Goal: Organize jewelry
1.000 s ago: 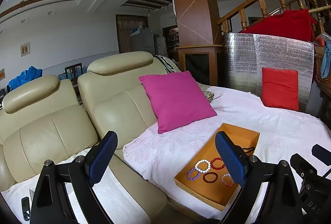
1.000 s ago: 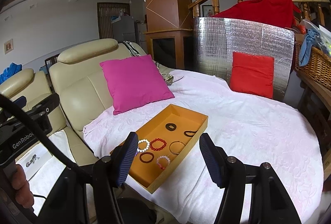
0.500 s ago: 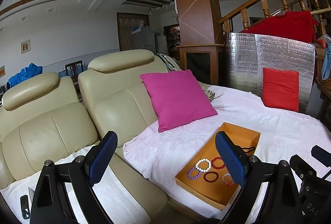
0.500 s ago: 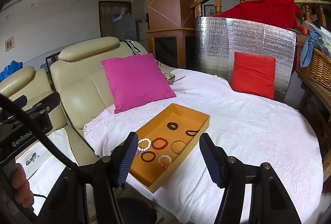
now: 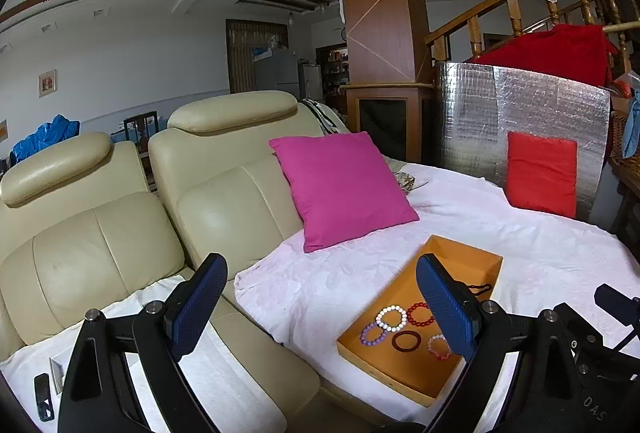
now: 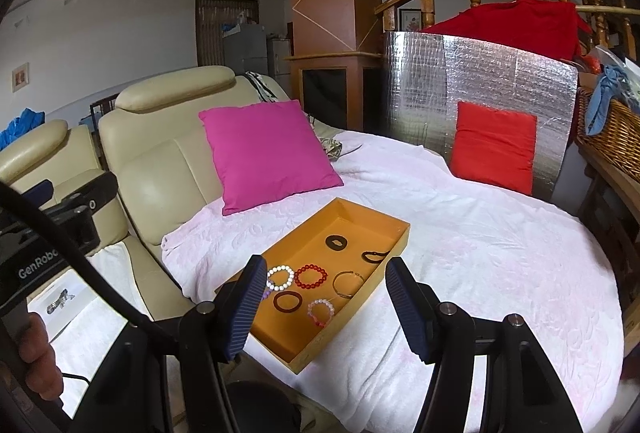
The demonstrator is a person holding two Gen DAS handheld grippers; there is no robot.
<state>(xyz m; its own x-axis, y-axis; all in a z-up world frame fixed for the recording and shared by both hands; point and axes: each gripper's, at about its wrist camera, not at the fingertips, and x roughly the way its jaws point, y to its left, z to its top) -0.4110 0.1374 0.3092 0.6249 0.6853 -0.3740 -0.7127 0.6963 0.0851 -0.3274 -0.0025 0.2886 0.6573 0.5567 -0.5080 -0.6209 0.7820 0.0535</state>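
Left wrist view: the left gripper hangs with its blue-padded jaws spread wide and nothing between them, over the seam where a cream leather sofa meets a bed covered with a white sheet. An orange tray lies on the sheet near the bed's front-left corner, partly behind the right finger. At its near end lie a white bead bracelet, a red bead bracelet, a purple bead bracelet, a dark red bangle and a pink bead bracelet. A magenta pillow leans on the sofa back.

Right wrist view: the right gripper is also released, its jaws apart and empty, just before the tray's near end. The same five bracelets cluster there; a thin gold bangle lies by the tray's right wall, and a dark ring and a black cord loop lie toward the far end. A red cushion stands against a silver foil panel at the bed's far edge. A hand shows at the lower left.
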